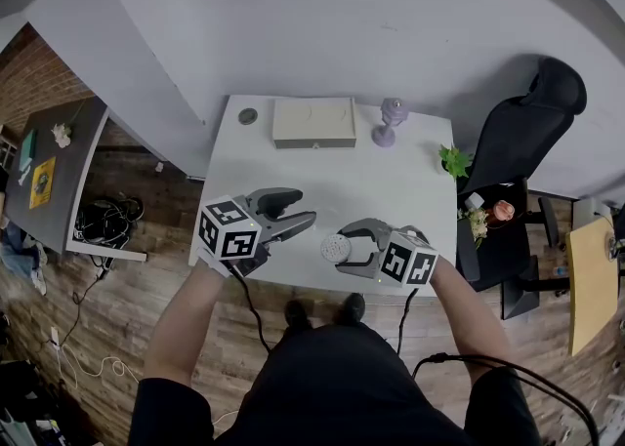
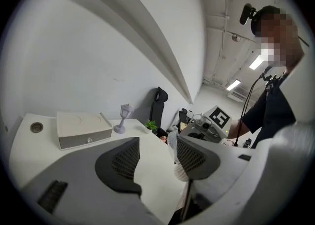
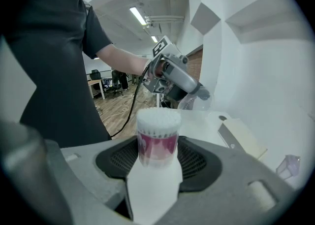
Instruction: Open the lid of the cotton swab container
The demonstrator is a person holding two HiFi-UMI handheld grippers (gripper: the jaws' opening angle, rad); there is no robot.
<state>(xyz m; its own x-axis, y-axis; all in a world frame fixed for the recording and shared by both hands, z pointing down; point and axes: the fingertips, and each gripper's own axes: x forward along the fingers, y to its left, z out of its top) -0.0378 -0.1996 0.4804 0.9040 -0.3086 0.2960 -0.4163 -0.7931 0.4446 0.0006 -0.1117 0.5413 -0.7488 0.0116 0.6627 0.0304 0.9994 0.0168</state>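
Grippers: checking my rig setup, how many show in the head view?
2. The left gripper over the table's near edge; the right gripper beside it, holding the cotton swab container.

this looks like an office or lab-type workroom. a plain white rectangular table stands against a bare white wall, with a black swivel office chair beside it. the floor is brown wood plank, with loose black cables lying on it by a dark grey side desk, and a red brick wall behind. the right gripper view shows long ceiling strip lights and more desks and chairs farther back.
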